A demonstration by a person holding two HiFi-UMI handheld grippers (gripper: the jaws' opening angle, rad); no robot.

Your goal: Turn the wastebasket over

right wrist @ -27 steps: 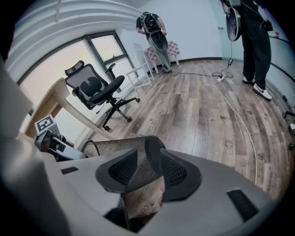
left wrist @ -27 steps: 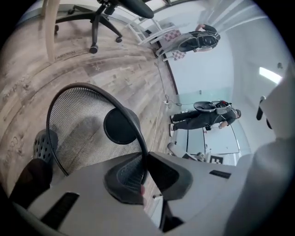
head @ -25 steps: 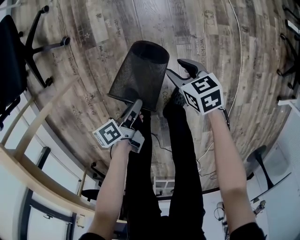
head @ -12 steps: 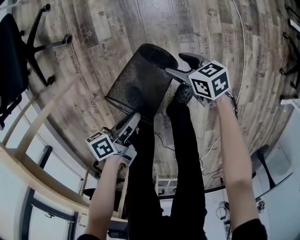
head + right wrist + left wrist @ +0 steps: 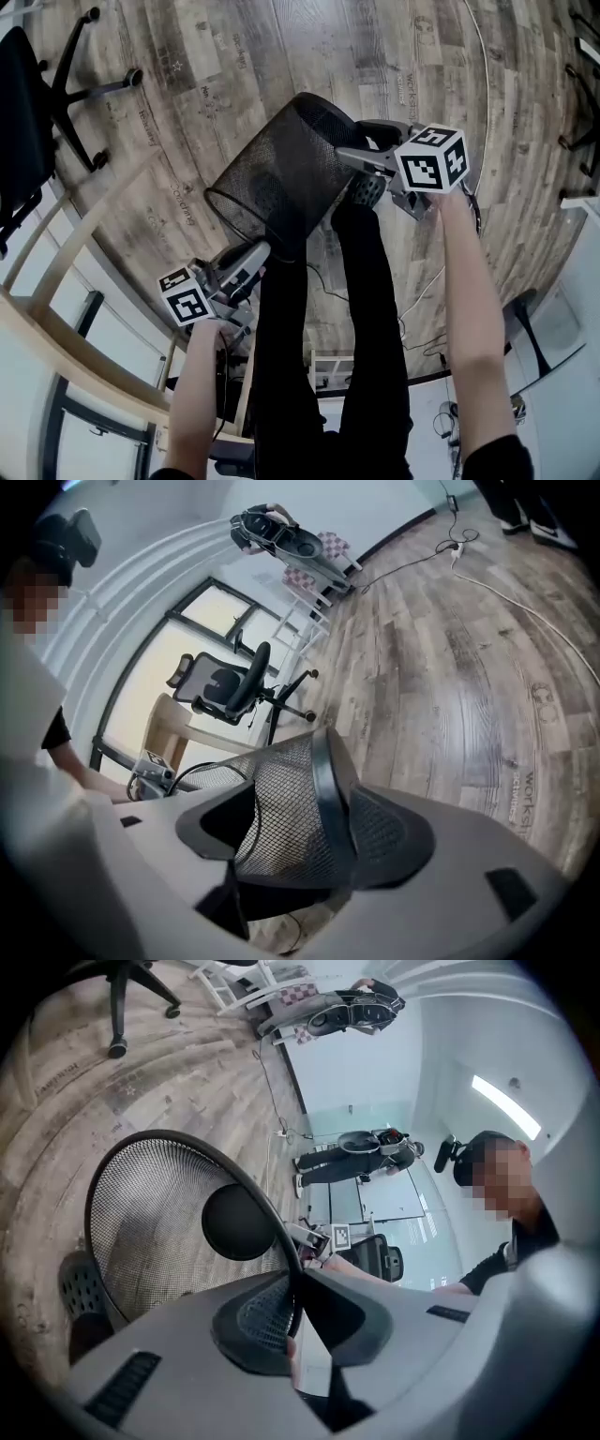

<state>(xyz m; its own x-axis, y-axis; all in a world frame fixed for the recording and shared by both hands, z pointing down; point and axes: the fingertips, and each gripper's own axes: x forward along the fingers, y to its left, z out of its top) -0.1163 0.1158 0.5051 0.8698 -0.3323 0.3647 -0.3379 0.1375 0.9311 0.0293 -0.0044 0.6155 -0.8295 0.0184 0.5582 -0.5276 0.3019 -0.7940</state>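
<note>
Wastebasket: the black wire-mesh wastebasket (image 5: 281,173) hangs tilted in front of the person's black trouser legs (image 5: 366,309), with its wide mouth toward the left gripper and its narrow solid base (image 5: 239,1222) toward the right one; it looks lifted off the wood-plank floor (image 5: 234,56), though no view shows the gap for certain
Left gripper: the left gripper (image 5: 246,261) has its fingers clenched on the mouth rim (image 5: 267,1204), one finger inside the mesh and one outside
Right gripper: the right gripper (image 5: 350,138) sits at the base end with its fingers released and spread wide; the base edge (image 5: 328,780) stands between them, not squeezed
Just changed: over the last second the right fingers have been opening, apparently letting go of the base end; meanwhile the left gripper has drawn the rim toward the person, and the wastebasket has swung round, base end drifting rightward and mouth leftward in the head view
Meaning: the weight now seems to hang on the left grip alone; the right looks to be between holds, likely to re-take the base at a new angle so the turn can go on
Progress: about midway, I judge; it is tipped but not yet mouth-down
Risk: a one-sided pinch on a thin rim may let the wastebasket pivot or slip
Around: a grey perforated shoe (image 5: 367,190) is just beside the base end; a black office chair (image 5: 37,94) stands well apart at the left
</note>
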